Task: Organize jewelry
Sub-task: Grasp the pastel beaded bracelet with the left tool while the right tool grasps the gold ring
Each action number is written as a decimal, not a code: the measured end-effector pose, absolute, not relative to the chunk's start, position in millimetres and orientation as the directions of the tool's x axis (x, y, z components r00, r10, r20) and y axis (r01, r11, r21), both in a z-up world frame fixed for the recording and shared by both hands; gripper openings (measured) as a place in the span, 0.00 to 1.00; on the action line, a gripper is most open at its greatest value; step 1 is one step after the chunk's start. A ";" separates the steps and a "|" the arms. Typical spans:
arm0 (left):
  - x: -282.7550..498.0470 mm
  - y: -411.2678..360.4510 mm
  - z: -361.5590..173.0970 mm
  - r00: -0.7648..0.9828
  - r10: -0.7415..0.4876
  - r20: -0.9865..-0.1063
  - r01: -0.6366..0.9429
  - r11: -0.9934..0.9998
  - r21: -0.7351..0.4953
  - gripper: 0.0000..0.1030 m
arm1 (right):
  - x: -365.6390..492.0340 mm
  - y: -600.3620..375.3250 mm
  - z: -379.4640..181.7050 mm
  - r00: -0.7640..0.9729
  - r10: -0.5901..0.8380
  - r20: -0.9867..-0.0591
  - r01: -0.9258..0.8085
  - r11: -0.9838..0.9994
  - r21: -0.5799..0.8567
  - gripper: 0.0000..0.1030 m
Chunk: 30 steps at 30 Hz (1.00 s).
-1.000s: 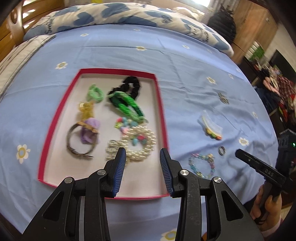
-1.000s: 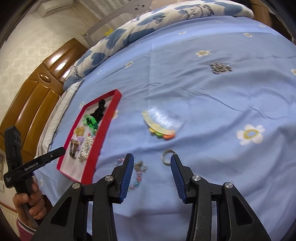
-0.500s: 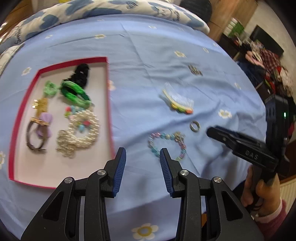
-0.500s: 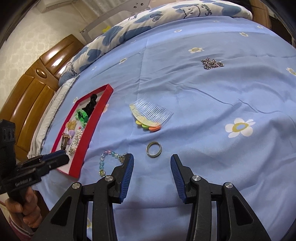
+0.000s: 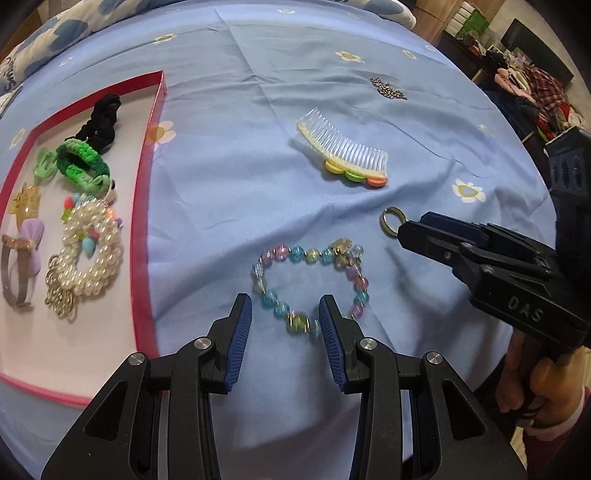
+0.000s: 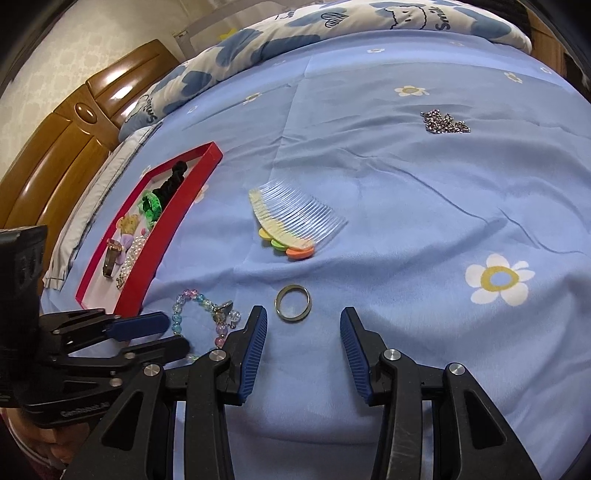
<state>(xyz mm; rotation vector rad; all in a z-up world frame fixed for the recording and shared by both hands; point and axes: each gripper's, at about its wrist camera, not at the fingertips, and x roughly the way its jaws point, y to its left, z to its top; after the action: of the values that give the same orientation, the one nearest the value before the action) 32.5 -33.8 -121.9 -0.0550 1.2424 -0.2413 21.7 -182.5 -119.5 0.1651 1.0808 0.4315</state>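
A pastel bead bracelet [image 5: 310, 284] lies on the blue bedsheet just ahead of my open, empty left gripper [image 5: 285, 317]; its near edge sits between the fingertips. It also shows in the right wrist view [image 6: 207, 317]. A metal ring [image 6: 293, 302] lies just ahead of my open, empty right gripper [image 6: 303, 328]; in the left wrist view the ring [image 5: 392, 220] touches the right gripper's tip [image 5: 413, 230]. A red-rimmed tray [image 5: 146, 206] at the left holds scrunchies, a pearl bracelet [image 5: 92, 251] and hair clips.
A clear hair comb with coloured discs [image 5: 345, 151] lies beyond the bracelet, also seen in the right wrist view [image 6: 291, 221]. A small pile of silver chain [image 6: 445, 122] lies farther back. A patterned pillow [image 6: 295, 33] and wooden headboard [image 6: 74, 122] bound the bed.
My left gripper has swung right from over the tray to the bead bracelet. My right gripper has closed in on the ring. Both stay open.
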 end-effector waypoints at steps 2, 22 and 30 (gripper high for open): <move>33.7 -36.0 -124.1 0.310 -0.198 -0.930 0.158 0.975 -0.155 0.23 | 23.6 -180.6 -119.6 0.396 0.414 -0.819 -0.271 0.906 0.327 0.43; 18.0 -1.7 -75.1 0.409 -0.306 -0.860 0.145 0.952 -0.270 0.06 | 17.7 -162.1 -120.3 0.437 0.338 -0.834 -0.306 0.927 0.215 0.22; 14.5 11.2 -44.3 0.475 -0.325 -0.818 0.144 0.946 -0.292 0.06 | 8.4 -156.7 -99.8 0.438 0.405 -0.802 -0.312 0.906 0.287 0.22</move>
<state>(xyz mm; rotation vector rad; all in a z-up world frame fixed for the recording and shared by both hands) 14.5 11.2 -44.3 -0.1929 1.0382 -0.2885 8.4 -156.7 -99.8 0.1019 1.0244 0.4465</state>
